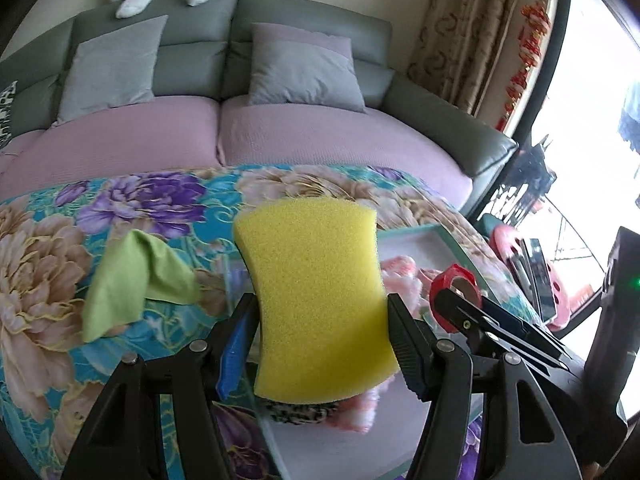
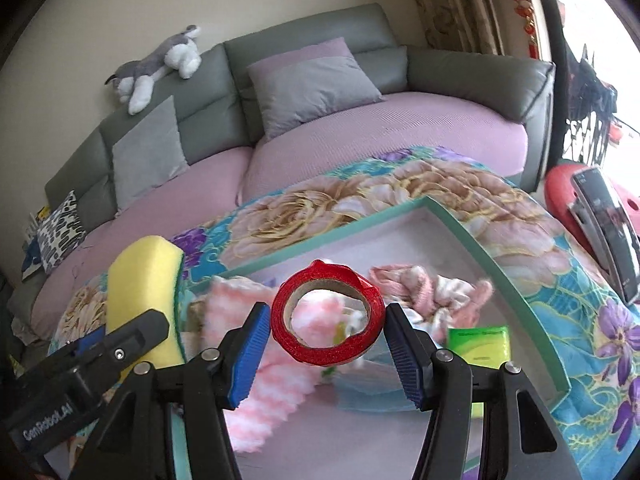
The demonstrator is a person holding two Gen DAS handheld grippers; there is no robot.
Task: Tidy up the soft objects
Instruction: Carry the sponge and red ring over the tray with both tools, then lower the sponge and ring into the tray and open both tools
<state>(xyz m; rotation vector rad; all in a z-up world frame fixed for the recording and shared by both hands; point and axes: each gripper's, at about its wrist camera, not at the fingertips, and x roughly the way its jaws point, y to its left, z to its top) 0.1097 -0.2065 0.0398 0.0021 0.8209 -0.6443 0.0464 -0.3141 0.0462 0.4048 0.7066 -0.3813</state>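
Holding steady over the tray: the left gripper has its jaws clenched on the sponge, the right gripper pinches the tape across its ring. Both hang above the pink cloths already in there. Best move, I'd say: lower each close before letting go, and place the sponge away from the green pack. The green cloth waits on the table.

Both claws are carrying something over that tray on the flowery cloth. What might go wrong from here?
The red tape roll sits between the right gripper pads with little visible squeeze, so it might slip out early.

The left gripper with its yellow sponge is close beside the right one above the tray; they could bump.

The green cloth lies outside the tray and might be forgotten.
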